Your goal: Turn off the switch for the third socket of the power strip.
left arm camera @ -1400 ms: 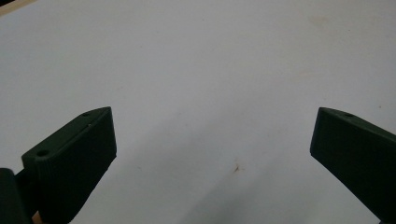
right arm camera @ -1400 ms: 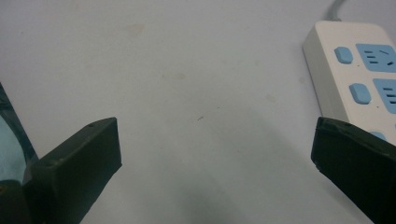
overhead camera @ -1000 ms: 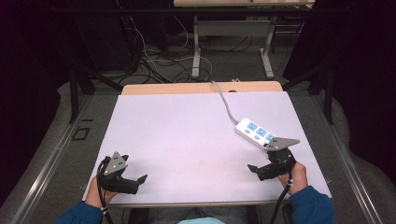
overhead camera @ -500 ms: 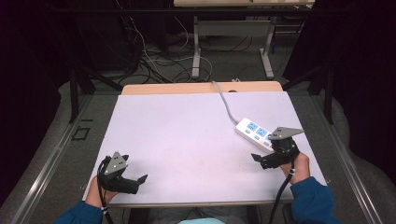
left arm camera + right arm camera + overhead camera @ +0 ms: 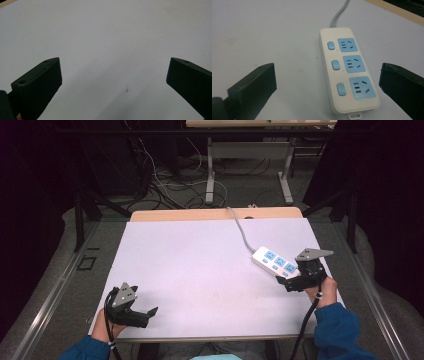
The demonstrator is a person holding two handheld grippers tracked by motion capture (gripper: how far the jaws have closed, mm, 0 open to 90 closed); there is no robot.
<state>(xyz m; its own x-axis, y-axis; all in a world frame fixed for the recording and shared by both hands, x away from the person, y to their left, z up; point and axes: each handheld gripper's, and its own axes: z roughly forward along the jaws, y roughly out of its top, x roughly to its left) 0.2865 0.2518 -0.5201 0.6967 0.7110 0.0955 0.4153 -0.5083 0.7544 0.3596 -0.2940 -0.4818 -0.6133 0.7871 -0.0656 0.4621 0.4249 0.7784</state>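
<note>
The right gripper [image 5: 289,283] has moved forward to the power strip [image 5: 274,262], jaws spread wide, hiding its near end. The left gripper [image 5: 148,316], equally wide, sits by the desk [image 5: 200,265] front edge, bare surface between.

The flat bench top [image 5: 200,265] is a pale white-lilac sheet with a few faint brown stains, and a light wooden strip runs along its far edge. The long plastic power strip [image 5: 348,67] is cream-white, with three light blue socket panels, three light blue switches and a grey cable [image 5: 241,230]. The left tool [image 5: 142,312] is black, with a grey three-cornered plate on top. The right tool [image 5: 290,284] has the same black body and grey plate. The person's sleeves [image 5: 340,330] are blue. The floor [image 5: 175,195] is grey, with black and white cables on it.
</note>
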